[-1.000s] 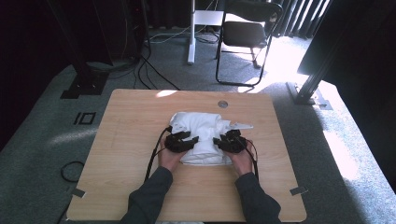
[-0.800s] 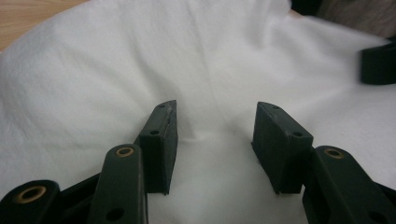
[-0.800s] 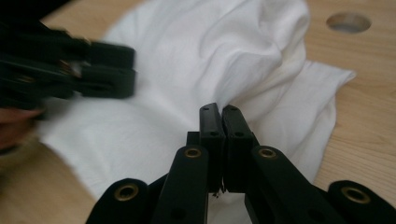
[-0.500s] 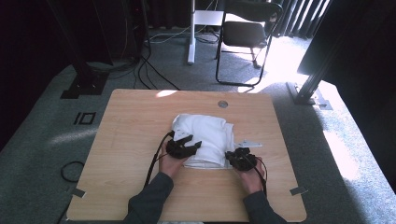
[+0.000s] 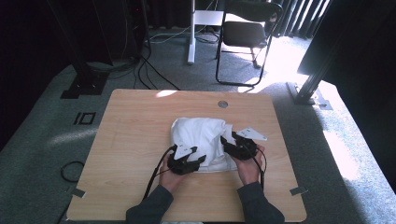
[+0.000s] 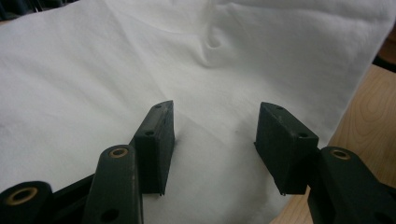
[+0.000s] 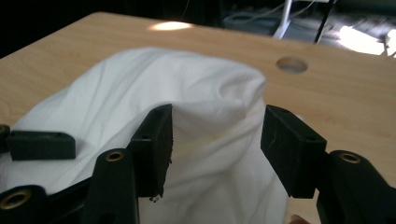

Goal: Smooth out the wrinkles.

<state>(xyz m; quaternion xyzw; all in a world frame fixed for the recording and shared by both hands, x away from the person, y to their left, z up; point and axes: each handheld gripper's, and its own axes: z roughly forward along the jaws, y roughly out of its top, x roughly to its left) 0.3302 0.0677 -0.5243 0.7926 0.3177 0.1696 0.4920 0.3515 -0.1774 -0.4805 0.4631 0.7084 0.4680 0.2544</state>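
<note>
From above, a light wooden table [image 5: 140, 140] stands on grey carpet [image 5: 42, 140], with a round cable hole [image 5: 222, 104] near its far edge. Beyond it a dark chair [image 5: 245, 32] stands in a bright patch of sunlight, black cables trail over the floor at the far left, and a dark metal post [image 5: 317, 70] rises at the right. A white cloth [image 5: 201, 137] lies bunched in the middle of the table, a little toward the near side. The left gripper [image 5: 198, 159] sits on the near left edge of the cloth, and the right gripper [image 5: 227, 144] sits at its right edge, a grey plate on top of it; the person's dark sleeves come in from the near edge. In the left gripper view, the cloth [image 6: 187, 60] spreads under and ahead of the left gripper [image 6: 215, 135], whose jaws stand apart with flat cloth lying between them but not pinched; bare table [image 6: 373, 112] shows at the right. In the right gripper view, the right gripper [image 7: 216, 140] has just been opening its jaws, which now stand wide on either side of a raised fold of the cloth [image 7: 187, 107] without pressing it. The table [image 7: 336, 102] stretches beyond, with the cable hole [image 7: 292, 64] farther off.
</note>
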